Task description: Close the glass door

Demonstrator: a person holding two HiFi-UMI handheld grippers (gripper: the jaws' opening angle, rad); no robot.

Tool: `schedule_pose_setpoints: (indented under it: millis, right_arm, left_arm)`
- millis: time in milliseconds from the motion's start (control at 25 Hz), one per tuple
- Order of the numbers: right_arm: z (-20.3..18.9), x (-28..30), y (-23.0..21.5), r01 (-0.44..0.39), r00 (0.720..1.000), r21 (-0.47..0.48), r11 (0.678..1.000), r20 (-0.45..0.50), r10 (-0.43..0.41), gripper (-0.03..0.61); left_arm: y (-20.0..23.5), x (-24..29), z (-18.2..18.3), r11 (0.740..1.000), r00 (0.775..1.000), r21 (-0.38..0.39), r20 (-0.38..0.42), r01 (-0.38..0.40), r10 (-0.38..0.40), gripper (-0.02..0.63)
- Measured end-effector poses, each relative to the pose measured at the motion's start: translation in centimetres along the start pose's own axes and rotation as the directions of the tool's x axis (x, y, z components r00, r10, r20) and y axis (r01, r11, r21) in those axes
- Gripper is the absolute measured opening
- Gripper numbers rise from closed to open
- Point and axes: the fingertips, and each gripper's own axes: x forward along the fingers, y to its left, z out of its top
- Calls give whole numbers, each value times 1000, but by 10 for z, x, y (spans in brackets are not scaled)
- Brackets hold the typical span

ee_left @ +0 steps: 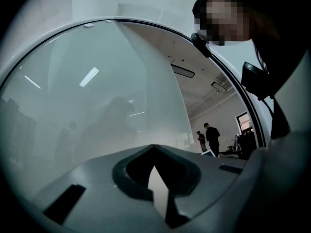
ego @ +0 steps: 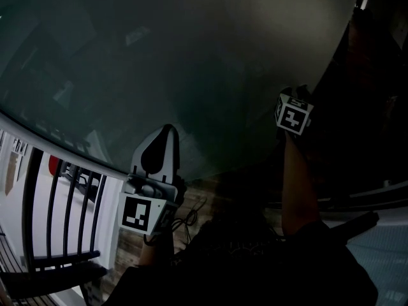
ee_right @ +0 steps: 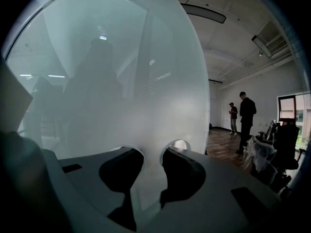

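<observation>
**Two hand-held grippers against a frosted glass door that is not yet shut**

A large pane of frosted, grey-green glass door (ego: 191, 56) fills most of the head view, dim and close in front of the person. In the right gripper view the same door (ee_right: 121, 72) covers the left and centre. Its free vertical edge stands right of centre, and open room shows beyond it.

The left gripper (ee_left: 154, 149), a pale grey plastic tool, points at the glass. Its two jaws meet at the tips and grip nothing. Seen from the head view, its tip (ego: 167, 131) lies against or just short of the lower part of the pane; which of the two cannot be told.

The right gripper (ee_right: 153, 152) is further to the right and higher, and its black-and-white marker cube (ego: 293, 116) is visible from above. Its jaws stand a little apart, leaving a narrow slot. Only the frosted pane shows through that slot, and nothing is held.

A black metal railing (ego: 70, 203) with upright bars is at the lower left, against a bright background. A brown wooden plank floor (ego: 197, 199) shows below the door. Two people (ee_right: 245, 118) stand well away in the room beyond the door's edge.

Judging by the exposed edge and the room past it, the door is open at least in part, and all or most of the closing is left to do. Both grippers seem placed to push on the flat glass rather than grasp it.
</observation>
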Motion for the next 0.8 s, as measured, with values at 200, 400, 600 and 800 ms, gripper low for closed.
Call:
schedule_pose_setpoints:
  millis: [200,400,600,800]
  right_arm:
    - [-4,-22,-2,29,1000,0,1000,-13,-29,124]
    - [-7,-43,-8,53,999,6,999,-10,-53,124]
    - [-12,-76,-12,76,997,12,997,0,-76,124]
    - [-21,-101,-17,93,996,15,996,12,-93,124]
  left_arm:
    - [-1,-6,9,998,998,-8,5,55,-55,2]
    - [-7,-12,11,994,994,-15,7,110,-110,2]
    - [-18,-25,20,987,987,-11,23,160,-160,2]
    - [-25,-36,18,980,979,-15,24,201,-200,2]
